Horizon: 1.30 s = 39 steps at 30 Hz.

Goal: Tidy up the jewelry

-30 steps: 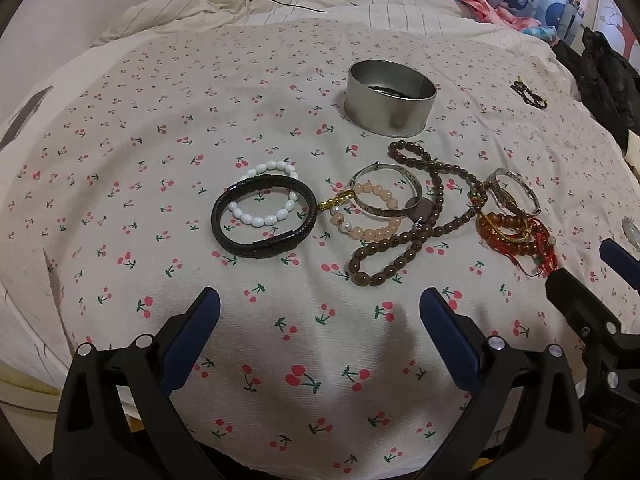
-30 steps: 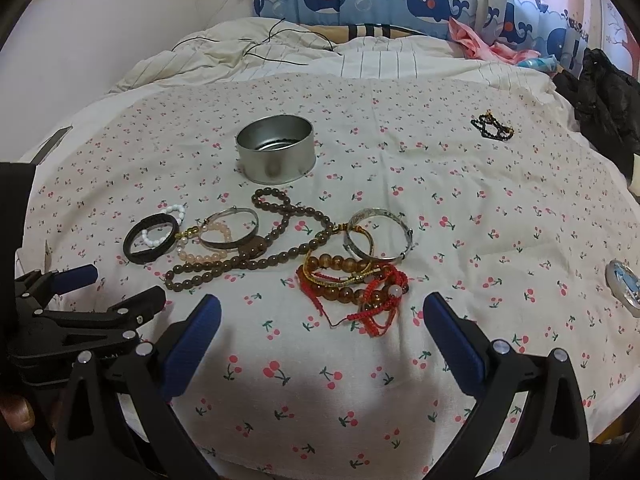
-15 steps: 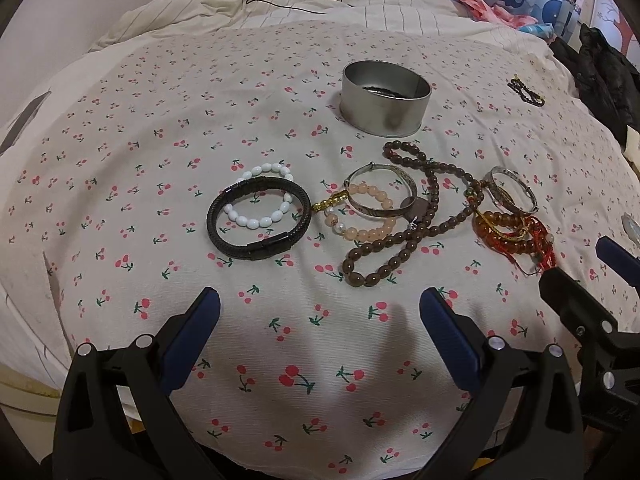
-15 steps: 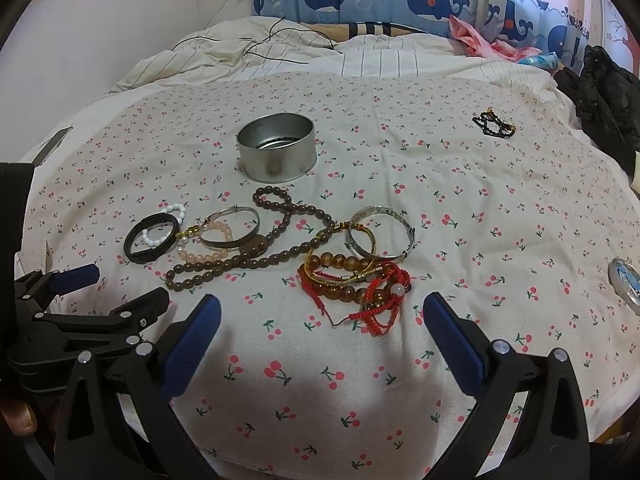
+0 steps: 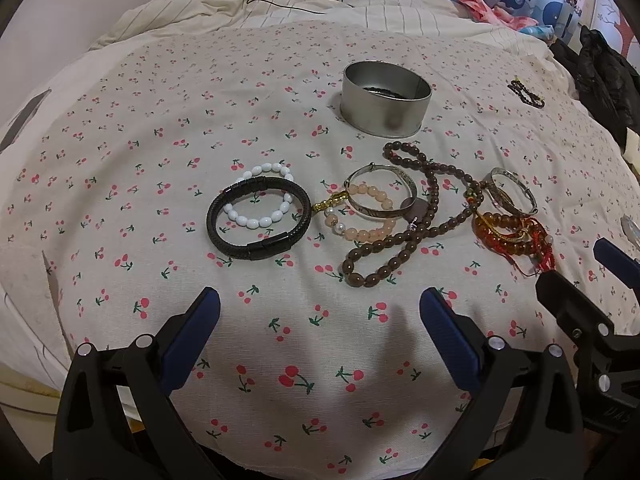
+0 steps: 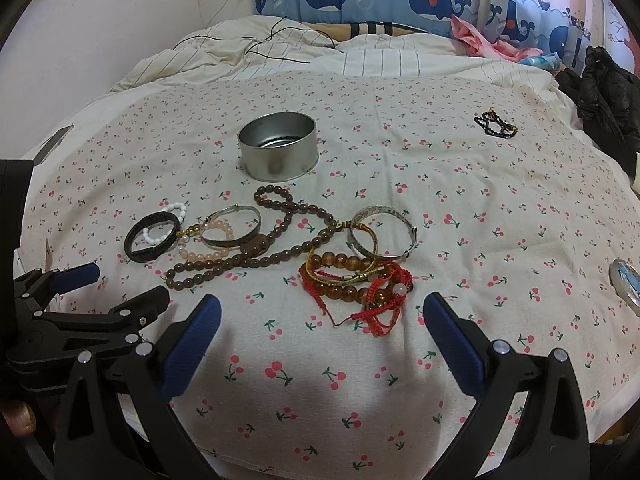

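A round metal tin [image 5: 386, 98] [image 6: 277, 145] stands on the cherry-print cloth, something dark inside it. In front of it lie a black leather bracelet [image 5: 258, 224] [image 6: 151, 237] around a white bead bracelet [image 5: 262, 196], a silver bangle [image 5: 381, 192] [image 6: 230, 227] over peach beads, a long brown bead string [image 5: 408, 224] [image 6: 248, 258], a second silver bangle [image 5: 510, 190] [image 6: 382, 232] and a red-cord and amber tangle [image 5: 516, 236] [image 6: 356, 284]. My left gripper [image 5: 318, 312] hovers open before the bracelets. Open too, my right gripper [image 6: 320, 316] is just short of the red tangle.
A small dark beaded piece [image 5: 525, 94] [image 6: 495, 124] lies apart at the far right. A round lid [image 6: 626, 284] sits at the right edge. Rumpled bedding with a black cable [image 6: 280, 40] lies behind; dark clothing [image 6: 608, 96] at the right.
The left wrist view has drawn back and up slightly, so the jewelry sits a bit farther off. Nothing on the cloth moved; both grippers stay open.
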Each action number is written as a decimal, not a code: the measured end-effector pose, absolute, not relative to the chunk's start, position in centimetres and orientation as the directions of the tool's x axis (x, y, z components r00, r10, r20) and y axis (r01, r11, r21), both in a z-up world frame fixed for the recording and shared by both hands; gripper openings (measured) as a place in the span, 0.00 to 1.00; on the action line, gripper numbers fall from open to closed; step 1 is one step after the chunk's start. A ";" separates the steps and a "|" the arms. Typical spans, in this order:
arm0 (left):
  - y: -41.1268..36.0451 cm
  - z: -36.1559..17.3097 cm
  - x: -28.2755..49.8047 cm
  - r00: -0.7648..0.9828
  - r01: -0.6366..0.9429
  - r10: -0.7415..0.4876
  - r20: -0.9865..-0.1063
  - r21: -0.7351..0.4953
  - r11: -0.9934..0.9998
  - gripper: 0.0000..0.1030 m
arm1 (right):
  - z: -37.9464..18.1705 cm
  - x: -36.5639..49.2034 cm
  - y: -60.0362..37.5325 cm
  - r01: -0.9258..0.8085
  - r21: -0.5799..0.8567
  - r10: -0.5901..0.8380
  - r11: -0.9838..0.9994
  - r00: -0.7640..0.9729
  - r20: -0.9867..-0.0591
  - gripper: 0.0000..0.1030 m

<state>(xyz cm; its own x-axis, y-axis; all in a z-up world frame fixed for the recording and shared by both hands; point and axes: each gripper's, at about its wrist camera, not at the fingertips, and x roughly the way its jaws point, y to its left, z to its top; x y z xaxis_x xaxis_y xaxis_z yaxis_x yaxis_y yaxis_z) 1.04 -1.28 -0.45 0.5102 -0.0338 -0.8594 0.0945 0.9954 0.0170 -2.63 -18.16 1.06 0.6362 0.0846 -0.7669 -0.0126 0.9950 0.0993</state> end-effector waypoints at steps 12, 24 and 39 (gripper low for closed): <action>5.5 1.4 3.7 0.455 0.153 -0.267 -0.850 -0.221 0.963 0.93 | 4.0 -1.5 -21.4 -0.095 0.152 0.175 0.984 0.698 -0.694 0.95; 5.8 -2.3 7.6 0.357 0.193 -0.358 -0.863 -0.307 0.932 0.93 | 2.0 5.6 -16.4 -0.452 0.177 0.411 0.874 0.495 -0.766 0.77; 6.1 -4.7 11.0 0.382 0.131 -0.267 -0.885 -0.235 0.963 0.93 | -4.0 12.0 -13.2 -0.499 0.308 0.479 0.810 0.259 -0.839 0.49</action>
